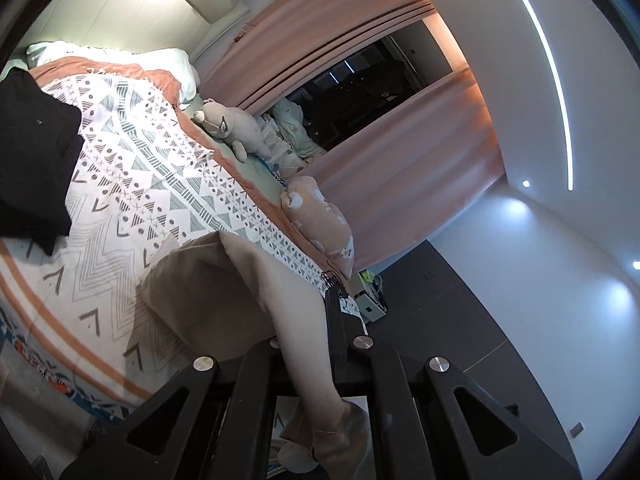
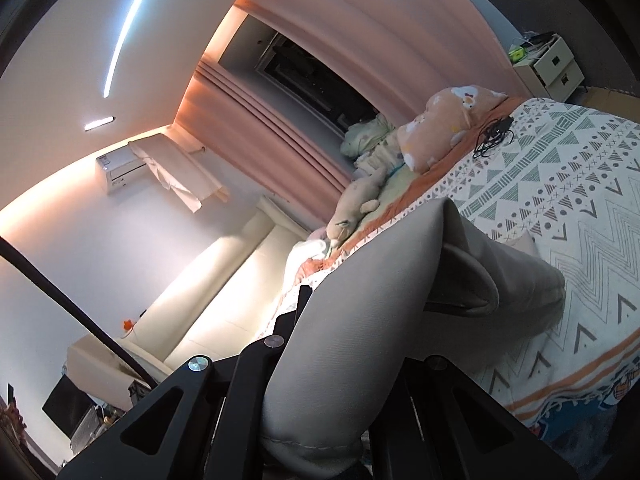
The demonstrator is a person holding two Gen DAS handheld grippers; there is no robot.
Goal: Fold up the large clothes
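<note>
Two views, one garment. Left wrist view: your left hand-held gripper [image 1: 334,320] is clenched on an edge of the beige garment [image 1: 224,280], which runs from the jaws out to the patterned bedspread [image 1: 152,168], where the rest lies slack. A dark folded garment [image 1: 32,152] sits further along the bedspread, well apart from the beige one. Plush toys [image 1: 232,128] lie past the bedspread's far edge.

Right wrist view: your right hand-held gripper [image 2: 298,316] is likewise clamped on the beige garment [image 2: 360,300]; the cloth billows over the fingers and drapes down to the bedspread [image 2: 580,200]. A black cable [image 2: 492,132] lies near the bedspread's far edge.

Handling judgement: cloth looks soft, light and limp, with some body at the hems. Grip at corners or seams; mid-panel holds will likely sag and bunch.
</note>
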